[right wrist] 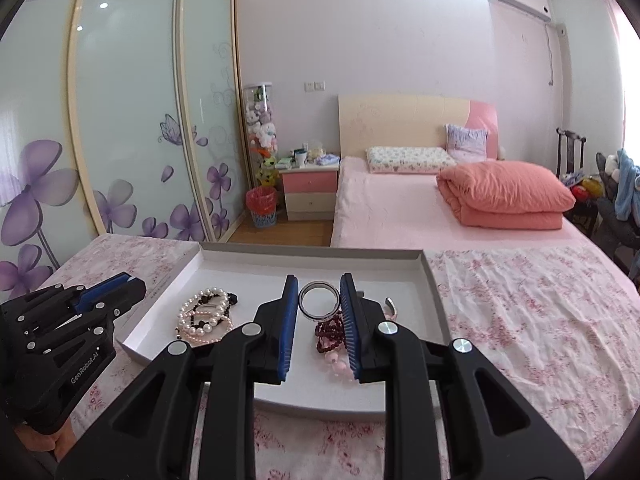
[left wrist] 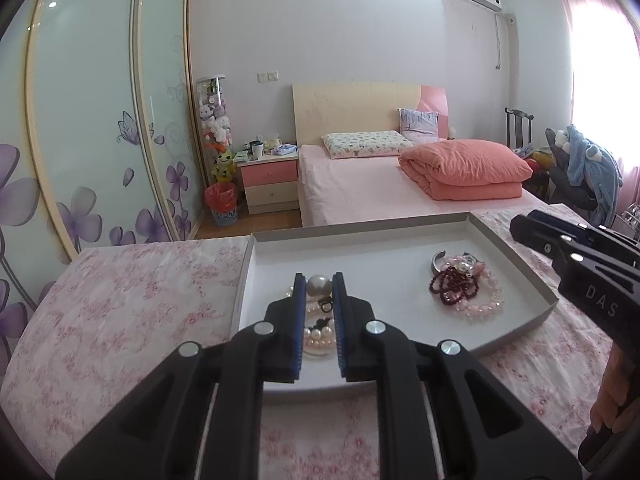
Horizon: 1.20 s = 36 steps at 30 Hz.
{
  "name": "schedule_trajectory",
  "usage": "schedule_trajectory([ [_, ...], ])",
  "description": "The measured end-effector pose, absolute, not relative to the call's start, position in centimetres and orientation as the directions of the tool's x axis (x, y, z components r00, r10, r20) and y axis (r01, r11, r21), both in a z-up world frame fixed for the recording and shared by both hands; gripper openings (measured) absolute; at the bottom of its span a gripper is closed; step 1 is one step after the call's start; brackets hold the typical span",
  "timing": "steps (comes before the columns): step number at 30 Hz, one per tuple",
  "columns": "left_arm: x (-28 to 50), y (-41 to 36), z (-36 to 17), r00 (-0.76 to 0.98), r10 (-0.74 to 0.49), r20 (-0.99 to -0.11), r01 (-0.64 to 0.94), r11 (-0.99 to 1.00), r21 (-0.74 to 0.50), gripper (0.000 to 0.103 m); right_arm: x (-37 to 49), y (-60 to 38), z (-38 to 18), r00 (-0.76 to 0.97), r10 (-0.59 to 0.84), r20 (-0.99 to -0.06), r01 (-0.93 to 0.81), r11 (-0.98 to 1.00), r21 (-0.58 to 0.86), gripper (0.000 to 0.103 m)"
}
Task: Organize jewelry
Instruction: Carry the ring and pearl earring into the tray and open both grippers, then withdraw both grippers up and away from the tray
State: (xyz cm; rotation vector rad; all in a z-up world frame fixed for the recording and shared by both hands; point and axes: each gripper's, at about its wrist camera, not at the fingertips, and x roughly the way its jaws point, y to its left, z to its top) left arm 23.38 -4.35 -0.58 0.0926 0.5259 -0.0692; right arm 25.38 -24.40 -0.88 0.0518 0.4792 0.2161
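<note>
A shallow white tray [left wrist: 360, 248] lies on a pink floral cloth. My left gripper [left wrist: 319, 286] is shut on a large grey pearl [left wrist: 319, 285], held above a pile of white pearl strands [left wrist: 318, 336] at the tray's left. My right gripper [right wrist: 319, 296] is shut on a silver bangle [right wrist: 319, 301], held above dark red beads [right wrist: 330, 334] and pink beads [right wrist: 338, 368] at the tray's right. In the left wrist view that pile [left wrist: 466, 286] lies with a silver cuff [left wrist: 437, 261]. The pearl pile also shows in the right wrist view [right wrist: 206, 314].
The floral cloth [right wrist: 520, 312] covers the surface around the tray. Behind it stand a pink bed [left wrist: 380, 188] with a folded orange quilt [left wrist: 464, 168], a nightstand [left wrist: 270, 182], a red bin [left wrist: 221, 203] and sliding wardrobe doors [left wrist: 100, 120].
</note>
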Motion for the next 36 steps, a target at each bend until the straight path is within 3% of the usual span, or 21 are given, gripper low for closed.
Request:
schedule_trajectory([
  [12,28.9,-5.4,-3.8,0.800,-0.083,-0.594,0.130,0.991,0.036,0.014,30.3,-25.2,-4.0,0.774,0.279,-0.568,-0.172,0.957,0.234,0.024],
  [15,29.5,-5.3,-4.0,0.787,-0.106,-0.608,0.137,0.991,0.004,0.020,30.8,-25.8,-4.2,0.760,0.306,-0.573,-0.170,0.945,0.278,0.039],
  [27,28.2,-1.0,-1.6,0.816,-0.078,-0.573,0.052,0.997,-0.060,0.033,28.4,-28.5,-2.8,0.797,0.273,-0.539,-0.115,0.945,0.307,0.041],
  [32,26.3,0.6,0.1,0.829,-0.065,-0.555,0.027,0.997,-0.077,0.037,26.2,-28.3,-1.9,0.804,0.276,-0.527,-0.122,0.944,0.307,0.046],
  [36,23.2,1.5,1.0,0.843,-0.059,-0.535,0.018,0.996,-0.083,0.049,23.8,-27.9,-1.2,0.806,0.272,-0.526,-0.130,0.948,0.292,0.057],
])
